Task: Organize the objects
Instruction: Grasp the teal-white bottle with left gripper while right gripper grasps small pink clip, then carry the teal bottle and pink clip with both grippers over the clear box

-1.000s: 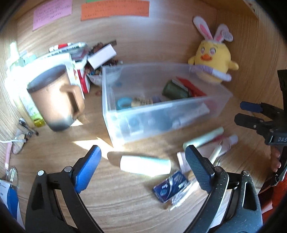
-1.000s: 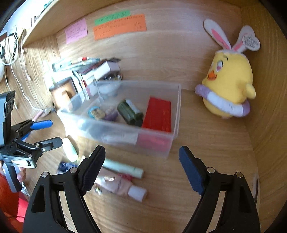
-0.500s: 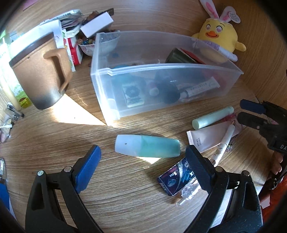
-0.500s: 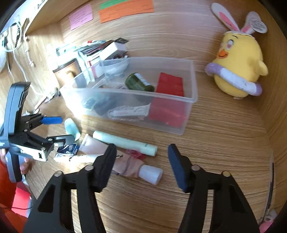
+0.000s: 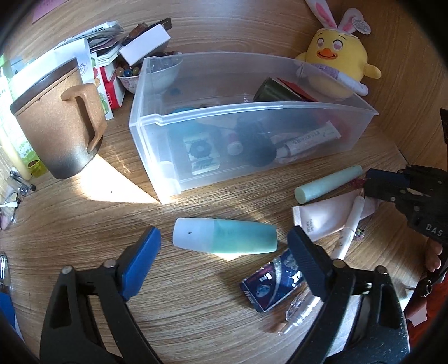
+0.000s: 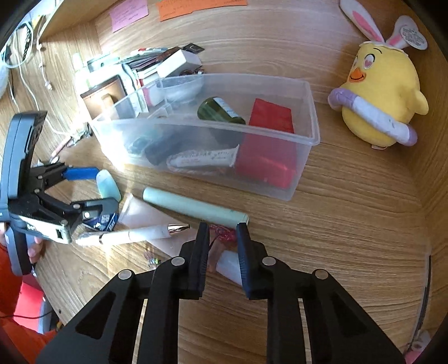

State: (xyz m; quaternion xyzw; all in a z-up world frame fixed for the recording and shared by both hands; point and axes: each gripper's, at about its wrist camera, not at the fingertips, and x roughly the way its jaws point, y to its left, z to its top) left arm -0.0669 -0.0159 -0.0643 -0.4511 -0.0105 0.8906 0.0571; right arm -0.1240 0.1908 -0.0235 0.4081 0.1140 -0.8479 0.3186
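1. Two risks noted: the left hand-held gripper [image 5: 224, 246], jaws wide, straddles the teal-and-white tapered bottle [image 5: 225, 240] lying on the wooden counter [image 5: 196, 302]; roll-away possible.
2. The right hand-held gripper [image 6: 223, 240], nearly closed on the pink squeeze tube's white cap [image 6: 230, 264], could slip off.

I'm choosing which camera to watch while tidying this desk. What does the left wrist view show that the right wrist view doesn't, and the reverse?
Only the left wrist view shows the brown mug's handle and the whole teal bottle lying between the open left gripper fingers.

Only the right wrist view shows the orange note and pink note on the wall, and the right gripper closing around the pink tube's white cap.

Both show the clear bin, yellow chick toy, pale green stick and white pen.
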